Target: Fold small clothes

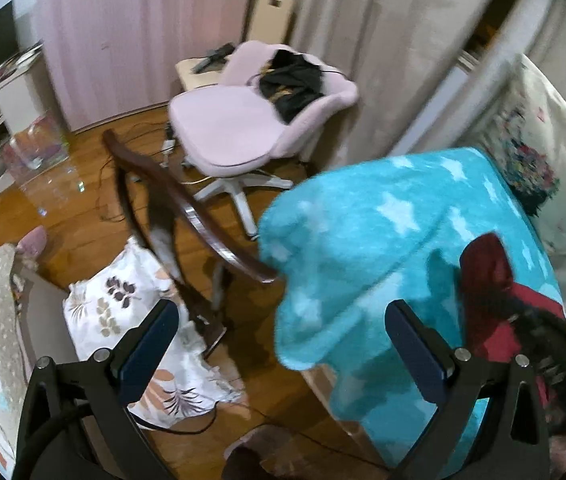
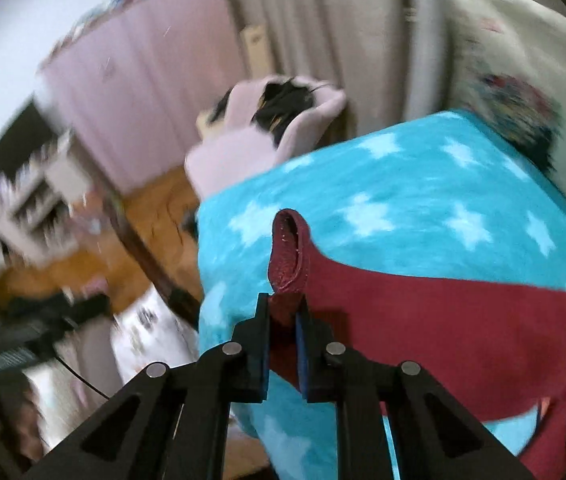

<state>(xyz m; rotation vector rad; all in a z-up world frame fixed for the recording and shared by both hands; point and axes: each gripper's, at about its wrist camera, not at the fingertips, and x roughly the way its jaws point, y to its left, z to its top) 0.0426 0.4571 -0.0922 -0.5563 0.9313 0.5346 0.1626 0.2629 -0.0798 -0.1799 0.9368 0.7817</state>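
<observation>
Pinching the red garment (image 2: 423, 320) by one end, the right gripper (image 2: 283, 320) is lifting it over the star blanket (image 2: 403, 184) — a thin hold that could slip; left gripper (image 1: 283, 344) is hanging spread wide, holding nothing

Beyond my left fingers I see a pink swivel chair (image 1: 223, 128) on a white star base, well ahead and between the two fingers. A black garment (image 1: 293, 80) lies draped over its backrest. Nearer, a dark wooden chair (image 1: 187, 208) curves across the view just ahead of the left-hand finger, with a leaf-print cushion (image 1: 123, 308) under it, touching that finger's edge in the frame. A turquoise blanket with white stars (image 1: 383, 232) fills the space ahead of the right-hand finger. The floor is glossy brown wood (image 1: 63, 220). Pale curtains (image 1: 363, 40) hang behind, and a pink wardrobe (image 1: 123, 40) stands far left.
</observation>
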